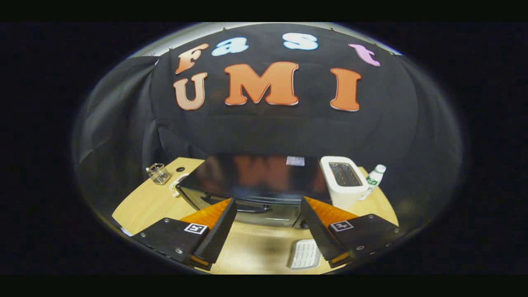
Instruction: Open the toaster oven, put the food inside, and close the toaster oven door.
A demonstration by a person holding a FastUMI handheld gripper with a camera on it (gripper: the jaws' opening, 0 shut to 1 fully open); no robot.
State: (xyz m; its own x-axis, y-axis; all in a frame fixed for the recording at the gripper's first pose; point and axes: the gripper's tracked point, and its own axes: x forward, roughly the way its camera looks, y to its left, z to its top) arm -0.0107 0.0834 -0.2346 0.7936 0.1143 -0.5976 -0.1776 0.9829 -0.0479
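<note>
Toaster oven point(251, 194) closed; fingers point(222, 214) spread, empty.

Toaster oven point(251, 194) centre of counter point(140, 202), beyond gripper point(268, 210) fingers spread wide; toaster point(343, 181) and bottle point(373, 179) right; glass cup point(158, 173) left; tray point(305, 253) near fingers

The gripper point(268, 222) hangs with jaws wide apart, holding nothing, above the counter point(255, 247). Just ahead stands the toaster oven point(251, 181), door closed. A white toaster point(343, 180) touches its side.
</note>
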